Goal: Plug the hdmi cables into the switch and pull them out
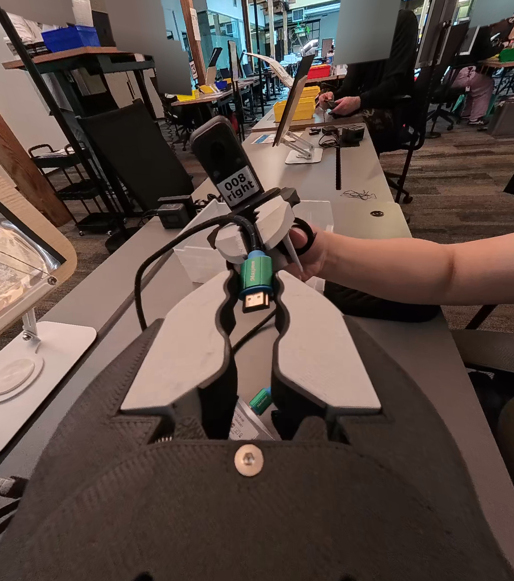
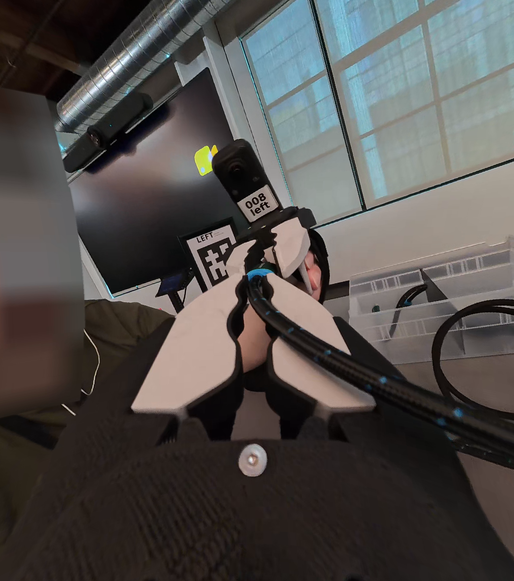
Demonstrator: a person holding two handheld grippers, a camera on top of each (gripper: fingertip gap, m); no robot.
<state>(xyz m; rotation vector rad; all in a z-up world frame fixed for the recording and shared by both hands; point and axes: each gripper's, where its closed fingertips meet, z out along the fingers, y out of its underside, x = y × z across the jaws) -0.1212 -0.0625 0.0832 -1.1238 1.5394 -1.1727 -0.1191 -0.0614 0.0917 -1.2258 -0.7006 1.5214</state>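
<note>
Hovering over the worktop (image 1: pixel 328 182): left gripper (image 1: pixel 256 283) clamped on green HDMI plug (image 1: pixel 255 270); right gripper (image 2: pixel 255 279) clamped on its black cable (image 2: pixel 312 345) just behind. Silver switch (image 1: pixel 251 421) lies below, second plug (image 1: pixel 260 401) at it.

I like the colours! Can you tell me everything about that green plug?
The green plug is a chunky green sleeve with blue collars at both ends and a flat shiny metal tip pointing at the left camera. A black braided cable with blue flecks leaves its back, where the right gripper pinches it. The left gripper's fingertips hug its sides, maybe touching.
</note>
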